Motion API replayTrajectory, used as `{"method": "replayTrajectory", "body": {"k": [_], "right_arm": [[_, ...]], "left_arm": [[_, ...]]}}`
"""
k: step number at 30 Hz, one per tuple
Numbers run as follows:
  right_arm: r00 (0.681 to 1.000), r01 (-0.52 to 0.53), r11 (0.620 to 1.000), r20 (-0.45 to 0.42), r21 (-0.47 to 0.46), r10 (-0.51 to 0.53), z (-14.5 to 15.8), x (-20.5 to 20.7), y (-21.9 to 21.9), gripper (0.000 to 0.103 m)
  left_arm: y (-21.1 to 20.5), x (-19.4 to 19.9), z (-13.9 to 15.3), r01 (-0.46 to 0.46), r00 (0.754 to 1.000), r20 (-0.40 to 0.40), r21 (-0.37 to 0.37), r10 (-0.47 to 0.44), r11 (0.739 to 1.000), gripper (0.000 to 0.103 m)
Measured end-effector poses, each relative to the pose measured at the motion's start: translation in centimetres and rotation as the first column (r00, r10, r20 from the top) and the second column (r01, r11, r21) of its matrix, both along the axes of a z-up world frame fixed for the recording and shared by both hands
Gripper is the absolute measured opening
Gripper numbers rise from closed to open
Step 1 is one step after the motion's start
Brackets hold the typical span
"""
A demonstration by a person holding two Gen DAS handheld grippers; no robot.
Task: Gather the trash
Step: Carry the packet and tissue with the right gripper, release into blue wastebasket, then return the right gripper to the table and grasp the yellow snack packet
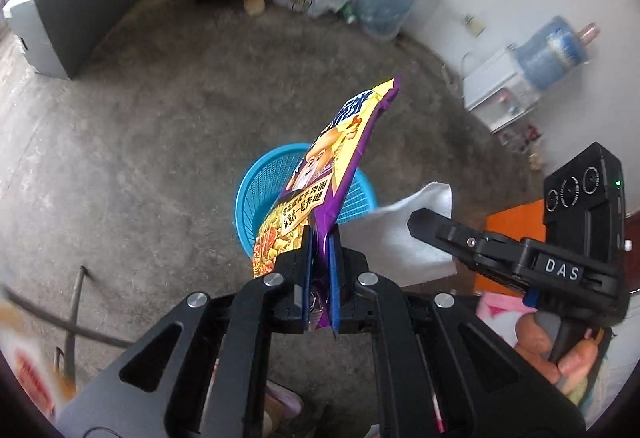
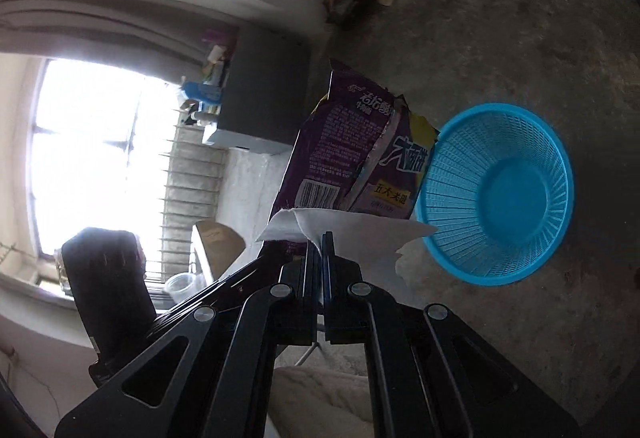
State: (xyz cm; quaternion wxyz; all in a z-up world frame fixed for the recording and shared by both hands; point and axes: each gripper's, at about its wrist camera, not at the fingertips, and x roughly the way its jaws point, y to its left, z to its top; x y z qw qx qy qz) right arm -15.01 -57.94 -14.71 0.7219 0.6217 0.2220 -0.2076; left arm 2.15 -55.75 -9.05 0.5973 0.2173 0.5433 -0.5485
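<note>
Left gripper (image 1: 321,238) pinches the lower edge of a purple noodle wrapper (image 1: 320,173), which stands up over the blue basket (image 1: 256,189) on the concrete floor (image 1: 160,117). Right gripper (image 2: 322,244) is clamped on a white tissue (image 2: 352,234), held just beside the wrapper (image 2: 344,153) and above the basket's (image 2: 496,197) near rim.

left claw (image 1: 320,234) clamped, right claw (image 2: 321,242) clamped
</note>
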Motion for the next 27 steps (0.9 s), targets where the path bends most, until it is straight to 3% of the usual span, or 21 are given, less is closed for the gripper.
{"method": "replayTrajectory", "body": {"k": [3,5,6,7,8,10,12,15,20,23,27], "right_arm": [[0.996,0.036,0.999,-0.081,0.037,-0.033,-3.6,0.3,-2.1,0.003],[0.99,0.054,0.997,-0.131,0.062,-0.046,-6.2,0.6,-3.3,0.004],[0.985,0.059,0.996,-0.168,0.067,-0.047,-7.6,0.9,-3.9,0.006],[0.978,0.054,0.996,-0.203,0.073,-0.038,-8.8,1.4,-4.5,0.014],[0.972,0.038,0.996,-0.233,0.08,-0.019,-10.3,1.9,-5.1,0.021],[0.951,0.013,0.996,-0.308,0.085,0.014,-12.9,2.8,-5.9,0.051],[0.918,-0.01,0.998,-0.396,0.061,0.034,-14.4,3.5,-6.3,0.053],[0.863,-0.06,0.998,-0.503,0.001,0.052,-15.0,4.6,-6.9,0.062],[0.827,-0.104,0.984,-0.562,-0.142,0.006,-12.3,4.7,-6.9,0.069],[0.837,-0.115,0.967,-0.547,-0.227,-0.029,-9.9,4.2,-6.2,0.069],[0.861,-0.166,0.92,-0.507,-0.355,-0.04,-3.9,4.1,-3.4,0.069]], "left_arm": [[-3.2,0.2,-3.7,0.009,1.0,-0.015,0.047,-0.008,0.999,0.006],[-4.6,0.6,-6.0,-0.005,1.0,-0.024,0.08,0.007,0.997,0.013],[-4.8,1.0,-7.1,-0.013,0.999,-0.028,0.09,0.015,0.996,0.023],[-5.3,1.1,-8.0,-0.029,0.999,-0.02,0.106,0.031,0.994,0.034],[-5.2,1.2,-8.7,-0.048,0.999,-0.008,0.117,0.05,0.992,0.037],[-4.9,1.5,-9.2,-0.077,0.997,-0.005,0.121,0.078,0.99,0.038],[-4.3,1.8,-8.8,-0.096,0.995,-0.008,0.111,0.097,0.989,0.038],[-3.1,2.6,-6.8,-0.102,0.995,-0.006,0.064,0.103,0.993,0.043],[-0.1,4.0,-0.2,-0.122,0.99,0.057,-0.074,0.127,0.99,0.051],[2.9,5.1,4.6,-0.163,0.983,0.061,-0.17,0.176,0.972,0.058],[8.3,5.7,10.8,-0.21,0.961,0.115,-0.284,0.25,0.936,0.067]]}}
